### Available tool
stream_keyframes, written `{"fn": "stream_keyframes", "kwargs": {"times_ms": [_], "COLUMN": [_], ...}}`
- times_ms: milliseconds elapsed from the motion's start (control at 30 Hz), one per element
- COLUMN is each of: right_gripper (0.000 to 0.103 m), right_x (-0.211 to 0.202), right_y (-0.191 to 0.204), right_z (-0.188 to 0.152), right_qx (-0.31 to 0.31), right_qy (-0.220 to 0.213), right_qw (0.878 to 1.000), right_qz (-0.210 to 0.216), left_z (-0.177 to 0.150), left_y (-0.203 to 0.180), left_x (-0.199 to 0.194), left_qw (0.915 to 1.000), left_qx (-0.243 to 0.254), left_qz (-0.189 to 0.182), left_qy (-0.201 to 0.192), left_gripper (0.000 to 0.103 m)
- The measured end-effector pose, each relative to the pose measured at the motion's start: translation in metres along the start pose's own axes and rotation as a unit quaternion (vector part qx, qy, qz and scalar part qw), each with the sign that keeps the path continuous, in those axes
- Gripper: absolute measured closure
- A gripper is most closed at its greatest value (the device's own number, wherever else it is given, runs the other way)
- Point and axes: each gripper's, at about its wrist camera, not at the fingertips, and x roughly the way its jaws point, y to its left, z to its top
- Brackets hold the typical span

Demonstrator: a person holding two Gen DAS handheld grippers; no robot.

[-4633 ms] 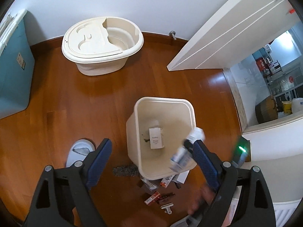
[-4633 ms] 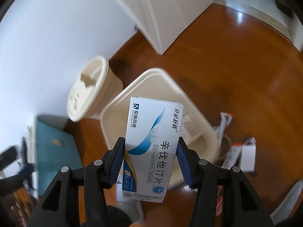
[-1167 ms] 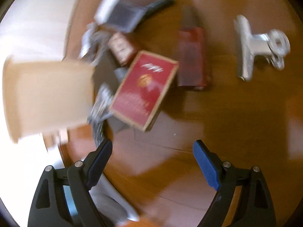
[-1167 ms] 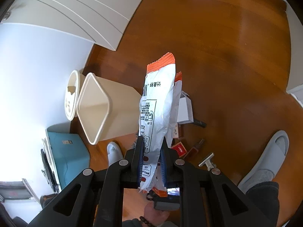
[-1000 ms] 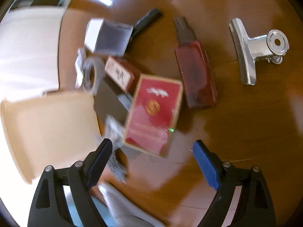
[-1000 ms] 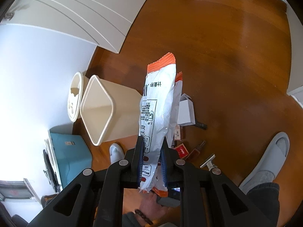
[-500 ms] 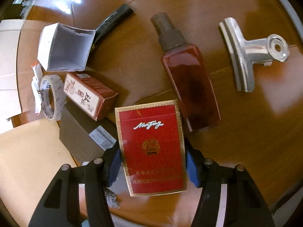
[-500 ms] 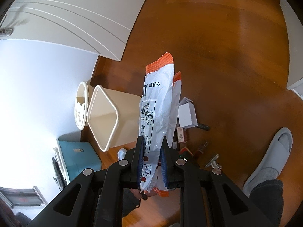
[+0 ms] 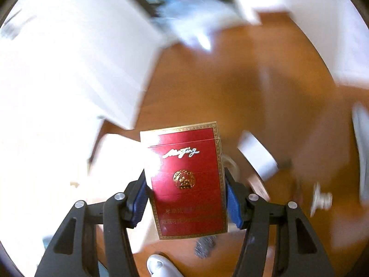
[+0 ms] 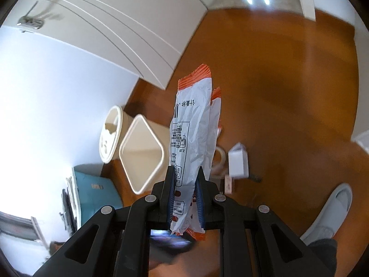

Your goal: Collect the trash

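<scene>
left gripper point(image 9: 185, 191): blue pads clamped on both long edges of a red cigarette pack point(image 9: 185, 180). the pack stands upright between the pads, gold border and emblem facing the camera, clear of the wooden floor point(image 9: 230, 92). everything behind it is heavily blurred; a white open box point(image 9: 257, 158) lies to the right of the pack, and a metal clip point(image 9: 321, 199) further right on the floor. a pale slipper toe point(image 9: 159, 265) shows at the bottom edge.

right gripper point(image 10: 185, 196): jaws nearly together, pinching the lower part of a white wrapper with orange ends point(image 10: 193, 143). the wrapper stands upright out of the pads, creased, printed text on its left face. a second, narrower orange-tipped layer sits behind it.

surroundings, right wrist view: the cream trash bin point(image 10: 141, 154) stands on the floor left of the wrapper, mouth open, contents not visible. a round cream container point(image 10: 110, 136) is just beside it against the white wall. a teal box point(image 10: 94, 191) is lower left. a small white box point(image 10: 238, 162) and a small reddish box point(image 10: 228, 184) lie on the floor to the right, near the bin. a grey slipper point(image 10: 329, 212) is at lower right. a white door point(image 10: 115, 23) fills the upper left.
</scene>
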Motion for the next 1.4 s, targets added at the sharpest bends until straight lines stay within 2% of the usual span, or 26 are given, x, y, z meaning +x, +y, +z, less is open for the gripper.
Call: {"fn": "stream_keyframes", "kwargs": {"times_ms": [67,100,167,200,267,300,367,467,500,633,700,733,767,833,967,1033,1067,1133,1167,1267,1333,1400], "right_gripper": [0.084,0.084,0.084,0.084,0.084,0.084,0.084,0.084,0.084,0.084,0.084,0.084,0.084,0.084,0.084,0.084,0.084,0.084,0.084,0.084,0.084,0.084], "right_x": [-0.004,-0.004,-0.003,-0.002,0.003,0.005,0.011,0.019,0.022,0.028,0.026,0.025,0.024,0.023,0.026,0.026,0.027,0.033,0.04,0.075,0.107,0.145], "right_y": [0.004,0.006,0.008,0.01,0.013,0.014,0.014,0.019,0.022,0.035,0.04,0.044,0.048,0.052,0.069,0.081,0.09,0.109,0.118,0.143,0.164,0.186], "right_z": [-0.001,-0.002,-0.005,-0.006,-0.007,-0.007,-0.007,-0.007,-0.007,-0.003,-0.004,-0.005,-0.005,-0.007,-0.01,-0.014,-0.015,-0.019,-0.019,-0.019,-0.018,-0.018], "right_qx": [-0.006,-0.006,-0.008,-0.011,-0.018,-0.022,-0.027,-0.035,-0.039,-0.057,-0.07,-0.076,-0.083,-0.088,-0.08,-0.097,-0.109,-0.146,-0.162,-0.191,-0.201,-0.218], "right_qy": [-0.008,-0.008,-0.006,-0.005,0.001,0.005,0.013,0.023,0.025,0.026,0.019,0.015,0.009,0.001,-0.014,-0.018,-0.019,-0.029,-0.027,-0.006,0.011,0.025], "right_qw": [1.0,1.0,1.0,1.0,1.0,1.0,1.0,0.999,0.999,0.998,0.997,0.997,0.996,0.996,0.997,0.995,0.994,0.988,0.986,0.98,0.978,0.974], "right_qz": [-0.002,-0.002,-0.002,-0.003,-0.005,-0.005,-0.007,-0.012,-0.012,-0.011,-0.012,-0.014,-0.018,-0.022,-0.016,-0.014,-0.01,-0.031,-0.041,-0.055,-0.052,-0.052], "left_z": [0.012,0.014,0.006,-0.004,-0.018,-0.027,-0.04,-0.045,-0.046,-0.031,-0.019,-0.019,-0.016,-0.014,-0.012,-0.007,-0.006,-0.017,-0.023,-0.049,-0.066,-0.077], "left_y": [0.051,0.075,0.115,0.137,0.154,0.158,0.156,0.149,0.145,0.147,0.151,0.153,0.158,0.169,0.196,0.202,0.207,0.214,0.218,0.239,0.251,0.257], "left_x": [0.016,0.03,0.067,0.092,0.12,0.134,0.143,0.159,0.162,0.138,0.116,0.099,0.084,0.068,0.062,0.034,0.016,-0.024,-0.038,-0.073,-0.081,-0.076], "left_qw": [0.998,0.9944,0.9824,0.9707,0.954,0.9474,0.942,0.9361,0.9377,0.9502,0.9576,0.9596,0.9617,0.9614,0.946,0.9468,0.9504,0.9503,0.947,0.9284,0.9169,0.9109], "left_qx": [-0.06,-0.097,-0.166,-0.211,-0.261,-0.277,-0.288,-0.288,-0.275,-0.241,-0.222,-0.219,-0.218,-0.231,-0.282,-0.292,-0.289,-0.298,-0.31,-0.365,-0.394,-0.407], "left_qz": [-0.004,-0.015,-0.025,-0.036,-0.054,-0.055,-0.056,-0.062,-0.051,0.012,0.033,0.039,0.046,0.04,0.035,0.032,0.031,0.035,0.036,0.032,0.028,0.023], "left_qy": [0.019,0.037,0.081,0.11,0.138,0.15,0.164,0.193,0.205,0.197,0.18,0.172,0.159,0.145,0.156,0.131,0.111,0.084,0.076,0.061,0.058,0.067], "left_gripper": [0.046,0.046,0.046,0.046,0.046,0.046,0.045,0.045,0.045,0.044,0.035,0.024,0.018,0.012,0.01,0.01,0.01,0.01,0.01,0.01,0.01,0.01]}}
